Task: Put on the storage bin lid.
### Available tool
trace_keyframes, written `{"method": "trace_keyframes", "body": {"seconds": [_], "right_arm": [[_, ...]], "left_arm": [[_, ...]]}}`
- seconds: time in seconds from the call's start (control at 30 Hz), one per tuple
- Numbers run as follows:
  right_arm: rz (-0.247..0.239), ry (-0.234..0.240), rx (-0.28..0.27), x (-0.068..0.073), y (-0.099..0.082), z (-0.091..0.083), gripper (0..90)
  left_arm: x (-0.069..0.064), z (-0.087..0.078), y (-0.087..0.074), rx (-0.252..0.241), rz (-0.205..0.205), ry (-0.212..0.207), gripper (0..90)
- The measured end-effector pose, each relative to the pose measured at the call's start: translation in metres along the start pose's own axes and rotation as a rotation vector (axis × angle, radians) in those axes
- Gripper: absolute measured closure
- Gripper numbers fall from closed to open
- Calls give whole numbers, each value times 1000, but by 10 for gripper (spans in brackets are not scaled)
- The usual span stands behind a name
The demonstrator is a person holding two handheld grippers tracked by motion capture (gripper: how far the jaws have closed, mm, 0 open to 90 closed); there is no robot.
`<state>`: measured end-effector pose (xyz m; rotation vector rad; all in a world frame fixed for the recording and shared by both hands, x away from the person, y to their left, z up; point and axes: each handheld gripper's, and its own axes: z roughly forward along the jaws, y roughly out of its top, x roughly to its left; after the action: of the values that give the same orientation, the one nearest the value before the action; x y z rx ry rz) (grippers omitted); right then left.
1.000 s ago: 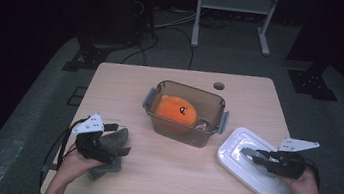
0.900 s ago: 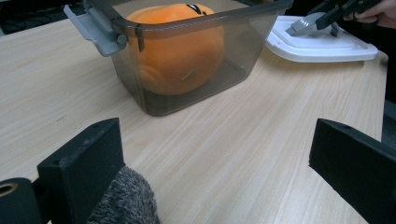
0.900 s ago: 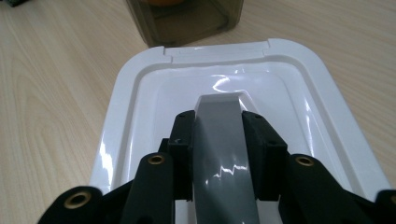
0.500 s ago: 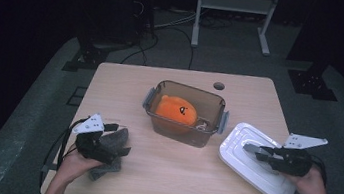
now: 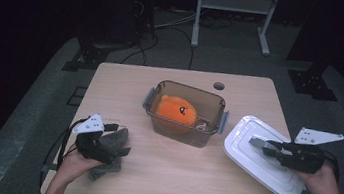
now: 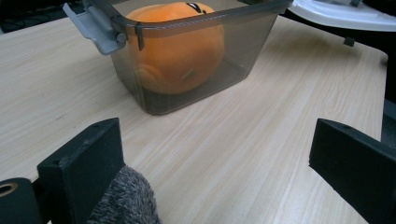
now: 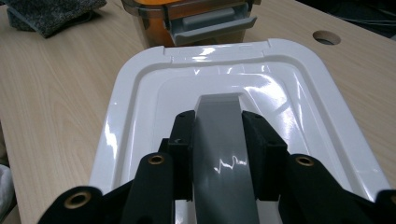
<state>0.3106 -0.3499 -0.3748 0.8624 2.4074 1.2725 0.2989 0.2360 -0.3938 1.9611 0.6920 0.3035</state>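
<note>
so far: orange plush toy (image 5: pixel 176 110) sits inside the clear grey plastic box (image 5: pixel 185 112).
right gripper (image 5: pixel 260 143): clamped on the white lid's grey handle (image 7: pixel 223 140).
left gripper (image 5: pixel 117 150): jaws apart, by a grey cloth (image 5: pixel 113 137).
left: set white lid (image 5: pixel 262 154) on the box.

White lid (image 5: pixel 258 156), grey handle (image 7: pixel 224 140); smoky-brown box (image 5: pixel 185 113); orange plush (image 5: pixel 175 110); possibly speckled grey cloth (image 5: pixel 112 142).

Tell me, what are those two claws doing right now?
Right gripper shut on white lid's grey handle. Left gripper open beside grey cloth. Box with orange toy open, unobstructed.
</note>
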Motion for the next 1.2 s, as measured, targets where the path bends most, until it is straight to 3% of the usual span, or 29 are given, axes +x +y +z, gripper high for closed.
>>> {"method": "trace_keyframes", "body": {"seconds": [0.23, 0.57, 1.2], "right_arm": [[-23, 6, -1, 1, 15, -10, 653], [-73, 25, -32, 2, 54, -17, 652], [-169, 130, -32, 17, 122, 36, 652]], "left_arm": [[0, 0, 0, -4, -5, -1, 24], [0, 1, -1, -1, -4, -3, 24], [0, -1, 0, -9, -6, -3, 24]]}}
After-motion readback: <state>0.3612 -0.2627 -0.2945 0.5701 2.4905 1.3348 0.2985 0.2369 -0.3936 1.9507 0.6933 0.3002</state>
